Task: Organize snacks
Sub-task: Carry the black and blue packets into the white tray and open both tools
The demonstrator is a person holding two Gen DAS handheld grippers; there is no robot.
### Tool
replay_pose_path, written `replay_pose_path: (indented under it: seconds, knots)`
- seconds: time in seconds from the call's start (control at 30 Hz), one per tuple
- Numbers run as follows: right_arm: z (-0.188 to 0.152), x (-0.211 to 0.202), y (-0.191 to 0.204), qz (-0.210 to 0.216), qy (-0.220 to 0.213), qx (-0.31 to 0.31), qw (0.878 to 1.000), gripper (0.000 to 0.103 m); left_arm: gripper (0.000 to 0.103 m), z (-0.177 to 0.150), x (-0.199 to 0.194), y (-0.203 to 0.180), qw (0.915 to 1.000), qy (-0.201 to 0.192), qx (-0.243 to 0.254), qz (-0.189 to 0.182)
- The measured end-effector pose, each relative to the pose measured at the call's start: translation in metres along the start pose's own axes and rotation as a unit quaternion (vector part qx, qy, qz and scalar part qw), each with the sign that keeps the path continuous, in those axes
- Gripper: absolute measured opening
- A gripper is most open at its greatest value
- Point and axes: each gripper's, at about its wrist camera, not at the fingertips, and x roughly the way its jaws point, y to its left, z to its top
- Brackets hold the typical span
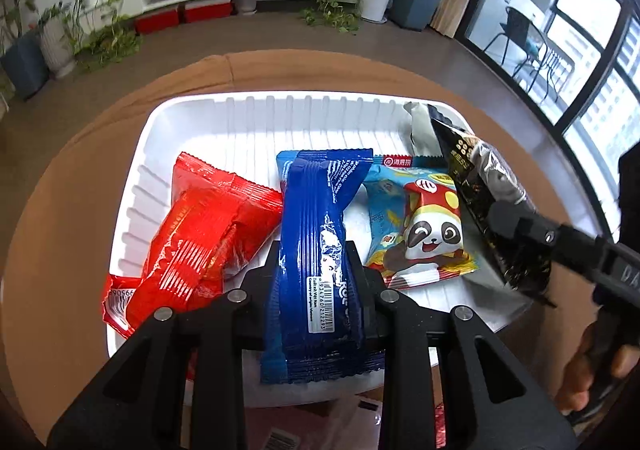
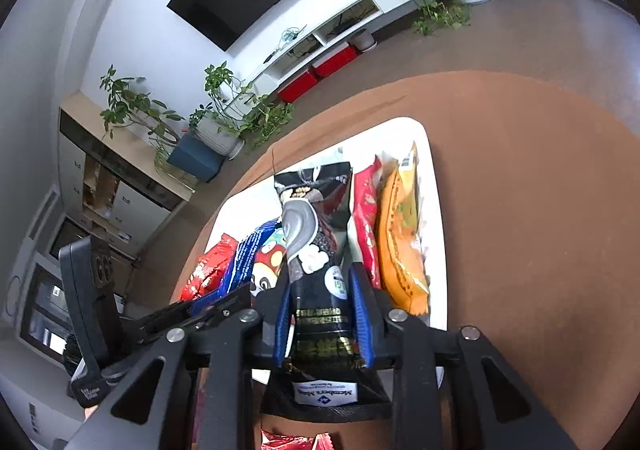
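Note:
A white ribbed tray [image 1: 260, 102] lies on a round brown table [image 1: 60, 210]. My left gripper [image 1: 312, 250] is shut on a dark blue snack pack [image 1: 320, 210], which hangs lengthwise over the tray's near half. A red pack [image 1: 208, 234] lies to its left and a panda-printed pack [image 1: 424, 230] to its right. At the tray's right end my right gripper [image 1: 504, 218] holds a black snack pack [image 1: 472, 170] tilted. In the right wrist view the blue pads [image 2: 362, 314] of the right gripper [image 2: 320, 274] press both sides of the black pack [image 2: 316, 234], over the tray [image 2: 436, 210].
A red-and-white pack [image 2: 366, 218] and an orange pack [image 2: 400, 246] stand on edge at the tray's right side. A silver pack [image 1: 420, 130] leans on the far wall. More wrappers [image 1: 280, 426] lie near the front edge. A hand [image 1: 580, 370] grips the right tool.

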Motion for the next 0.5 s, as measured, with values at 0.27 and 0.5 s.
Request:
replay_pose_path:
  seconds: [0.27, 0.5]
  knots:
    - [0.001, -0.014, 0.012, -0.014, -0.021, -0.021, 0.999, 0.042, 0.046, 0.003, -0.013, 0.008, 0.9994, -0.024, -0.019, -0.018]
    - [-0.002, -0.035, 0.025, -0.016, -0.044, -0.044, 0.998, 0.045, 0.048, -0.014, -0.049, 0.014, 0.9988, -0.038, -0.027, -0.012]
